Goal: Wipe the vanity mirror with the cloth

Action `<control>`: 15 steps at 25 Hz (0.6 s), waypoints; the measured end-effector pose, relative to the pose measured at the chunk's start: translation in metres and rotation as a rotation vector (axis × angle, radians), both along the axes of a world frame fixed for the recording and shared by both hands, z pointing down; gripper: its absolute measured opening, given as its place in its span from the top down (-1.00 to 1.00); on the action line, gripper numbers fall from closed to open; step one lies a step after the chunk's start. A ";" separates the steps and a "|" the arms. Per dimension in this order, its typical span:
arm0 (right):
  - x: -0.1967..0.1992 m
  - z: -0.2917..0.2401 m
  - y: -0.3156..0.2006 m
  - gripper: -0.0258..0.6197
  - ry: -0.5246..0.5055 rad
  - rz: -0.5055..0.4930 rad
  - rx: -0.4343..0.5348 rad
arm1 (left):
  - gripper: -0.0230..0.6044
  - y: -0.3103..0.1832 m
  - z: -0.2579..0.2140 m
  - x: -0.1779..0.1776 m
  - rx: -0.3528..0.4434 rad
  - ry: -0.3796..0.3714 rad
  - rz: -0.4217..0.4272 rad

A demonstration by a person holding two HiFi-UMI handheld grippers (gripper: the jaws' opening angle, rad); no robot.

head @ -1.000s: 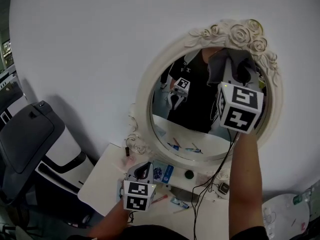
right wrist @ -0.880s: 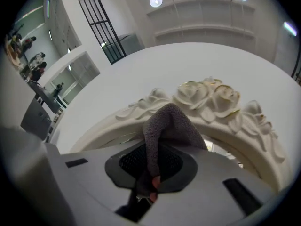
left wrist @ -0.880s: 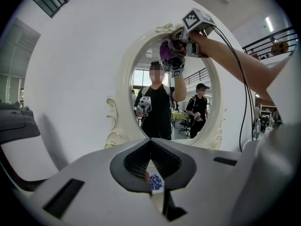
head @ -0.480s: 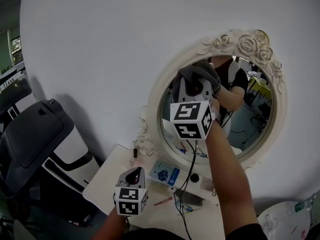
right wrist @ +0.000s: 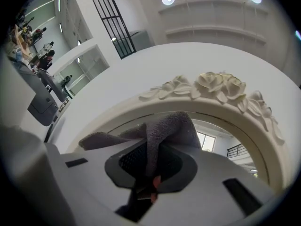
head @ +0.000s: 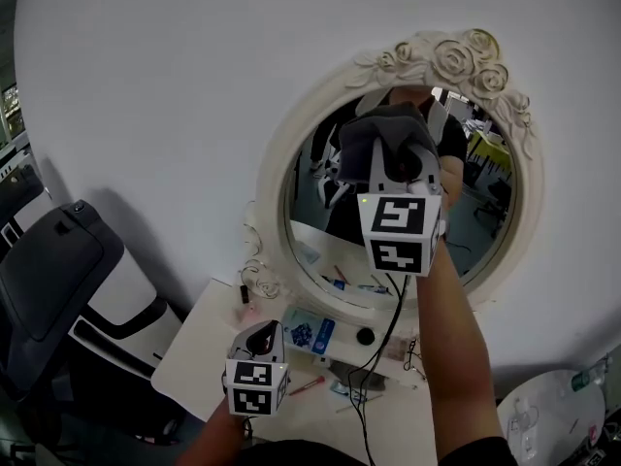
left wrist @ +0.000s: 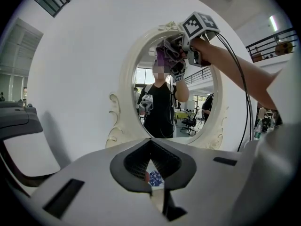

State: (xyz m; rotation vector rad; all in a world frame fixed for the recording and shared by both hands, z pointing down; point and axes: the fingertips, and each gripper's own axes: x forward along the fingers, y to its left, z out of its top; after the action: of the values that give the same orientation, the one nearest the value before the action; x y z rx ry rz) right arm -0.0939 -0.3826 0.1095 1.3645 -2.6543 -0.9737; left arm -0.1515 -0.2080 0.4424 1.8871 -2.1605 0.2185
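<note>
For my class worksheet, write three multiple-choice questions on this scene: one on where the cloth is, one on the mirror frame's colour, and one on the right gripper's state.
1. Where is the cloth? A, lower part of the mirror; B, upper part of the mirror; C, beside the mirror.
2. What colour is the mirror frame? A, black; B, red; C, cream-white.
3. The right gripper is: A, shut on the cloth; B, open and empty; C, shut on a bottle.

Answers: B, it sits high on the glass; C, the carved frame is pale; A, the cloth is pinched between its jaws.
</note>
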 end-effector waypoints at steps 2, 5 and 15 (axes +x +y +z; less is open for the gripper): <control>0.024 -0.001 -0.005 0.78 -0.026 0.019 -0.010 | 0.93 -0.009 0.000 0.010 -0.003 -0.008 0.029; 0.062 -0.004 -0.014 0.78 -0.064 0.056 -0.015 | 0.93 -0.022 -0.004 0.025 0.008 -0.019 0.066; 0.209 0.022 -0.050 0.77 -0.273 0.289 -0.090 | 0.93 -0.053 -0.011 0.061 0.029 -0.028 0.166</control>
State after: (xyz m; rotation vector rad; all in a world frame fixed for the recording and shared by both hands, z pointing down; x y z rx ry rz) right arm 0.1155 -0.4328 0.1319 1.9108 -2.5299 -0.6708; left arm -0.0905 -0.2611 0.4310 2.0940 -2.0354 0.2481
